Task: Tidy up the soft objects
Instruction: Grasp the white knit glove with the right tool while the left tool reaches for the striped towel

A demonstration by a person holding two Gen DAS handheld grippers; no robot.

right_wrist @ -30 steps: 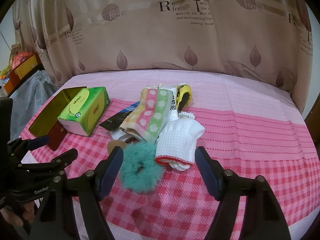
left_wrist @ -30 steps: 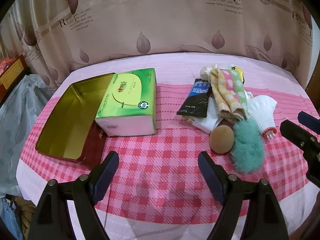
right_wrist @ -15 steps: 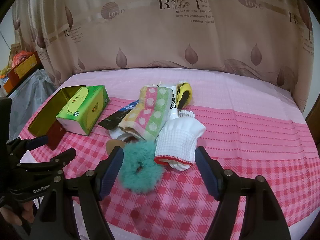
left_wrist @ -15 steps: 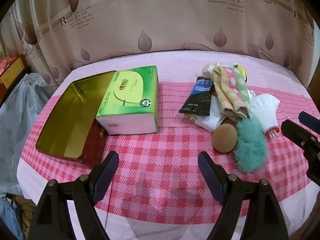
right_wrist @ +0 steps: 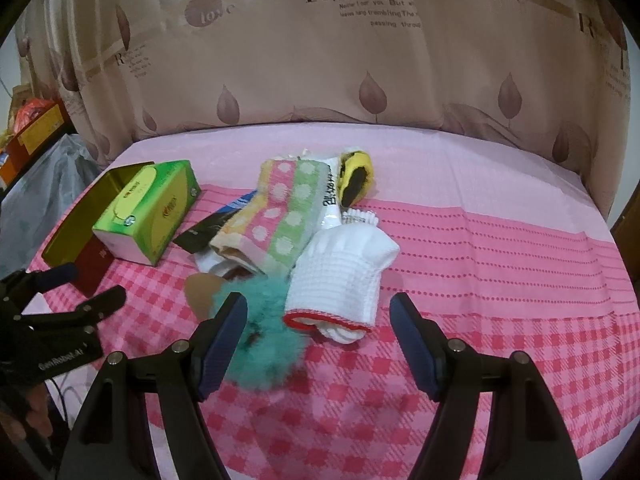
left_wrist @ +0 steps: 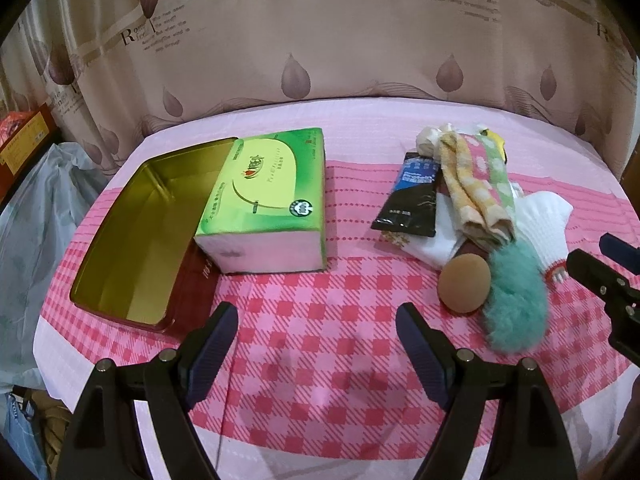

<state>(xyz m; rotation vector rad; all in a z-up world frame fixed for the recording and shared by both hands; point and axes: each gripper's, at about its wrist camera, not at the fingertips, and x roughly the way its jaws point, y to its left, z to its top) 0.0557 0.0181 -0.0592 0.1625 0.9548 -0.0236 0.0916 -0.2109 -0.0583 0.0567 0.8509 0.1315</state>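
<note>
Since a second earlier, the right claw [right_wrist: 318, 338] had edged toward the pile; the left claw [left_wrist: 316, 344] barely moved. Both were spread and empty. Nothing was sorted: the tin [left_wrist: 120, 240] left of the tissue box [left_wrist: 264, 204] was bare, and the towel [right_wrist: 276, 216], glove [right_wrist: 340, 276] and teal scrunchie [right_wrist: 268, 340] lay heaped right of it.

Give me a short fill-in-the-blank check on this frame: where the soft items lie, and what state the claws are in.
1. The green tissue pack leans on the rim of the open ____ tin.
2. The fluffy scrunchie is ____ in colour.
3. The white glove has a ____ cuff edge.
4. Both the left claw and the right claw are ____.

Missing words: gold; teal; red; open
</note>
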